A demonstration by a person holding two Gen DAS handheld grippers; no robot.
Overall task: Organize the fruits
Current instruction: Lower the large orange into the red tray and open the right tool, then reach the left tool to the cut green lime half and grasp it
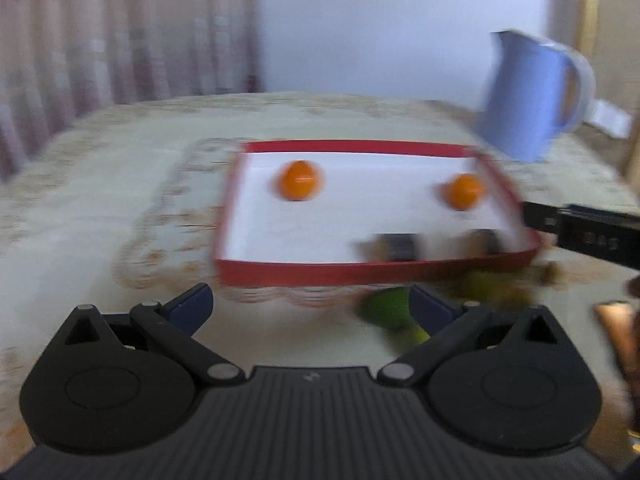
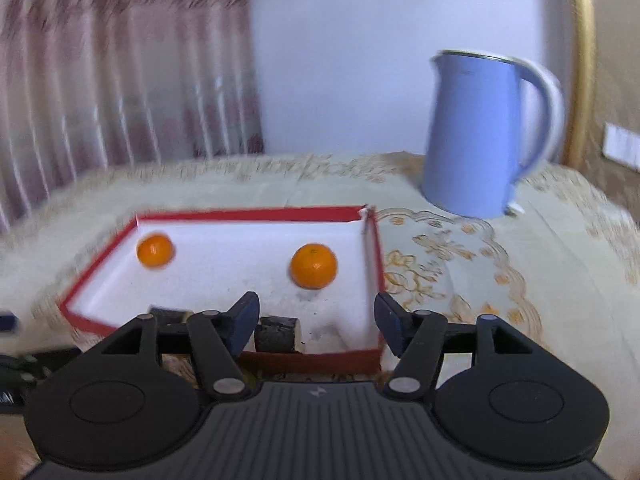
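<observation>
A red-rimmed white tray [image 1: 360, 272] [image 2: 256, 213] lies on the table. Two oranges sit in it: one at the left [image 1: 300, 181] [image 2: 155, 251], one at the right [image 1: 465, 191] [image 2: 313, 266]. Two dark roll-shaped pieces [image 1: 394, 245] [image 2: 278, 333] lie near the tray's front wall. A green fruit [image 1: 390, 312] lies on the cloth in front of the tray, beside my left gripper's right finger. My left gripper [image 1: 310, 306] is open and empty, before the tray. My right gripper [image 2: 316, 322] is open and empty, over the tray's front right corner.
A blue kettle [image 1: 528, 96] [image 2: 480, 136] stands behind the tray's right end. The table has a patterned cream cloth [image 2: 460, 264]. The other gripper's black body [image 1: 584, 232] reaches in from the right. Curtains hang at the back left.
</observation>
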